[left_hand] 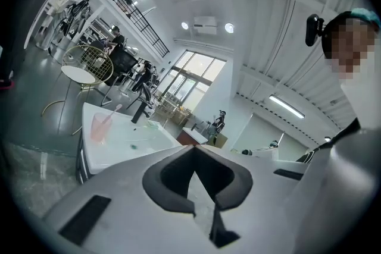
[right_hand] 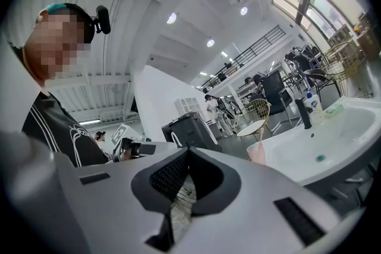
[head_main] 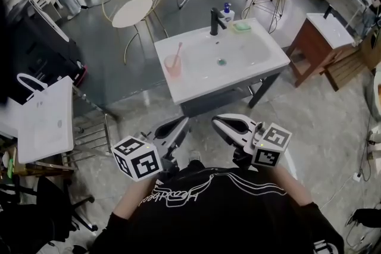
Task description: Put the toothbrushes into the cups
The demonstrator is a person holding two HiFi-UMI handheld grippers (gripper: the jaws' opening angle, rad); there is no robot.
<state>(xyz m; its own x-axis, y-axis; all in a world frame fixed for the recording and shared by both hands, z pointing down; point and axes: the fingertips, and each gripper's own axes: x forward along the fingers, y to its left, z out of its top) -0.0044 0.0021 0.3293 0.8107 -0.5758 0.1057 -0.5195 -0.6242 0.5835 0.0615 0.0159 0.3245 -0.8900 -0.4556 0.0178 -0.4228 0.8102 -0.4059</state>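
A pink cup (head_main: 173,65) stands at the left end of the white washbasin (head_main: 196,89), with a pink toothbrush (head_main: 178,49) leaning in it. The cup (left_hand: 99,127) shows far off in the left gripper view, and as a small cup (right_hand: 257,151) in the right gripper view. My left gripper (head_main: 178,125) and right gripper (head_main: 219,122) are held close to the person's chest, well short of the basin. Both point roughly level towards it. The jaws of each meet at the tips, and neither the left gripper (left_hand: 193,149) nor the right gripper (right_hand: 188,150) has anything between them.
On the basin's far rim are a black faucet (head_main: 215,21), a soap bottle (head_main: 227,12) and a green soap dish (head_main: 241,26). A gold wire chair (head_main: 134,6) stands behind the basin, a white cabinet (head_main: 44,119) at left, a second vanity (head_main: 324,35) at right.
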